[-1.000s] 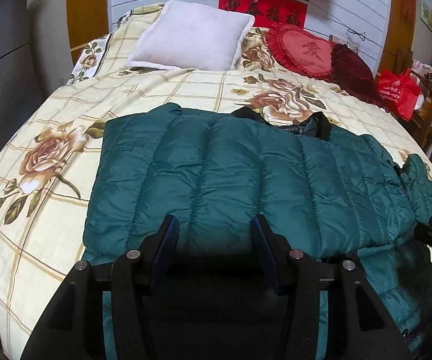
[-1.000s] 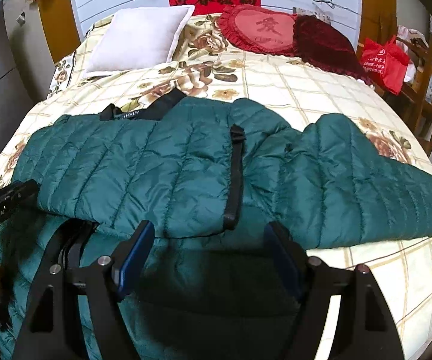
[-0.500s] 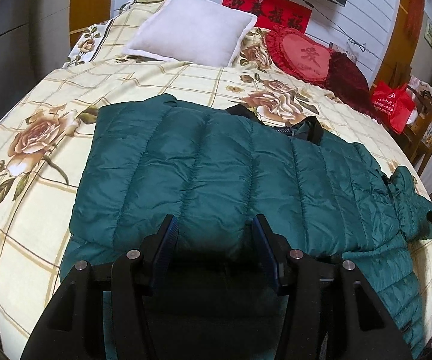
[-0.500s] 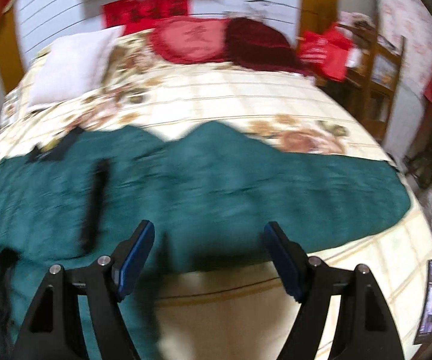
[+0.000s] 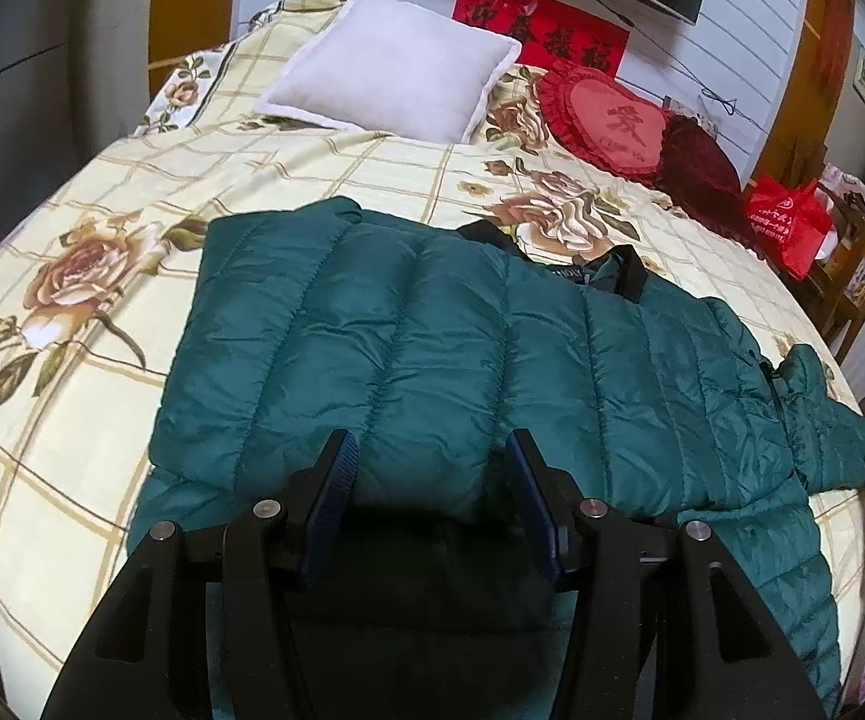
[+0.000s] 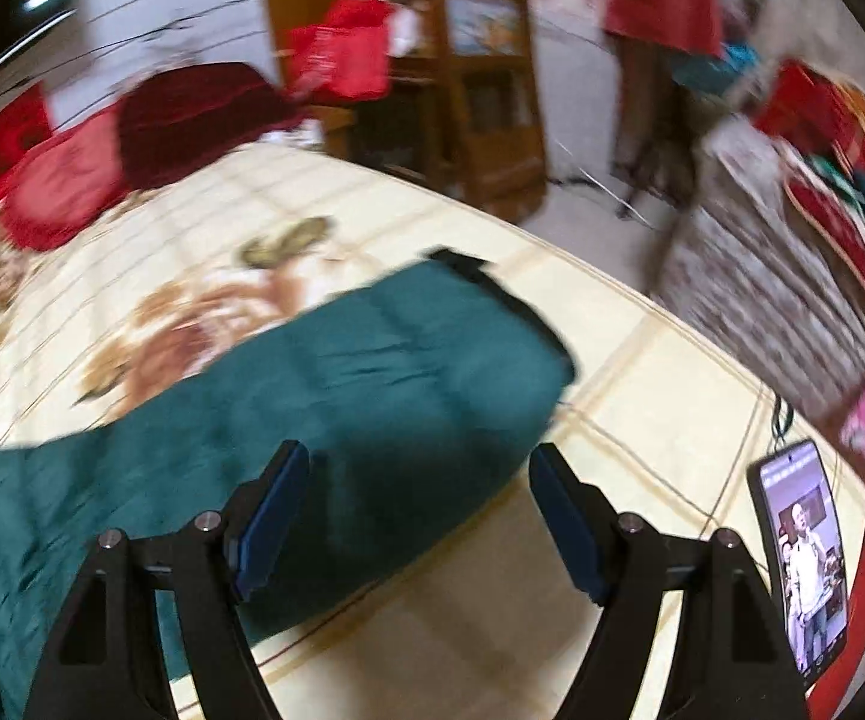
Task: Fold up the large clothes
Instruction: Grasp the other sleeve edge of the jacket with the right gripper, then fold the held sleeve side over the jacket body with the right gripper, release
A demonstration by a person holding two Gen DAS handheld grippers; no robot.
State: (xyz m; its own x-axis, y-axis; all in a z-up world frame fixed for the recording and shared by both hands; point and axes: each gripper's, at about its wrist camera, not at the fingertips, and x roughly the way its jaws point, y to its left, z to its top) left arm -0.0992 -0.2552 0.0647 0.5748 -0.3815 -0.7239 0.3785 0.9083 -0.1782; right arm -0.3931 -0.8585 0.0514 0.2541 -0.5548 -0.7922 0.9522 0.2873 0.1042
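The left gripper [image 5: 426, 504] hovers level over the near hem of the green puffer jacket [image 5: 432, 348], its blue-padded jaws spread apart and holding nothing. The jacket lies flat across the floral bedspread [image 5: 72, 312], one side folded over its body, black collar pointing away from the gripper. The right gripper [image 6: 420, 516] tilts above the jacket's outstretched sleeve [image 6: 372, 372], jaws also wide and empty, the view blurred. A phone [image 6: 801, 558] with a lit screen lies beside the sleeve on the bedspread. Beyond the jacket sit a white pillow [image 5: 390, 90], a red heart cushion [image 5: 606, 120] and a red bag [image 5: 789, 222].
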